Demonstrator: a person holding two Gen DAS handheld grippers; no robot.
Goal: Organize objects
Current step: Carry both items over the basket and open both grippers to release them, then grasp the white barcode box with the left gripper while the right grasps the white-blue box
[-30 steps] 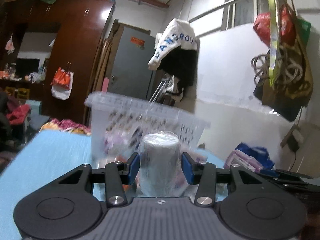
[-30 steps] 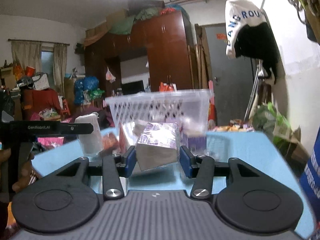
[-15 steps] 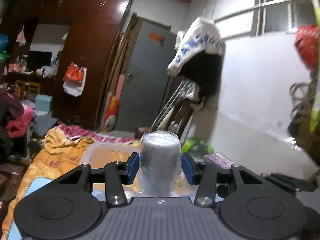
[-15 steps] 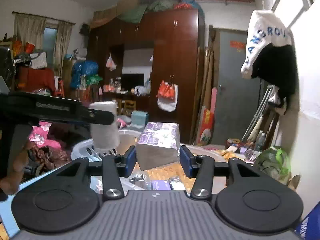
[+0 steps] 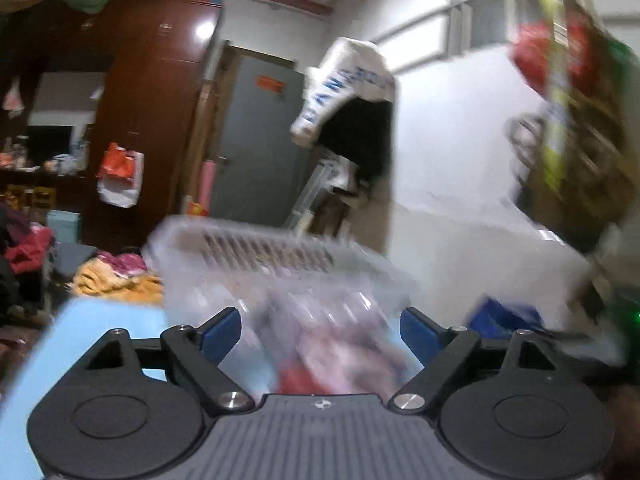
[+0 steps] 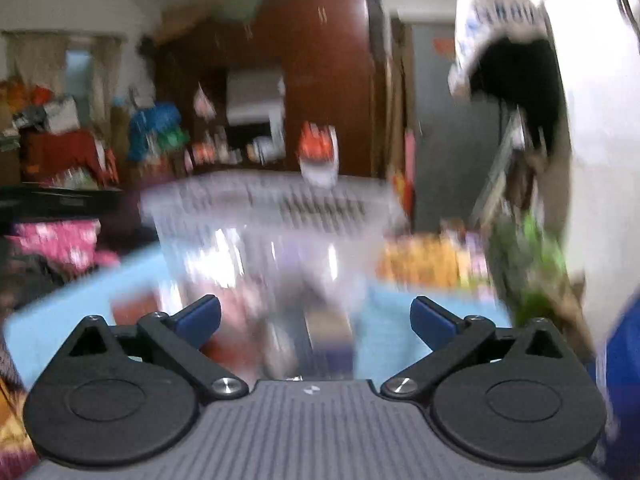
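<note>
Both claws, left gripper [image 5: 321, 330] and right gripper [image 6: 315, 318], are opening with nothing inside, facing the basket [image 5: 256, 248] ahead. Next, probably grab another thing.

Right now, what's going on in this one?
A person is sorting items with a handheld gripper in each hand. Both point at a clear plastic basket on a light blue table. The left gripper and right gripper have their jaws opening, with nothing between the pads. Blurred packets show through the basket's wall, but the frames are too smeared to identify them.
</note>
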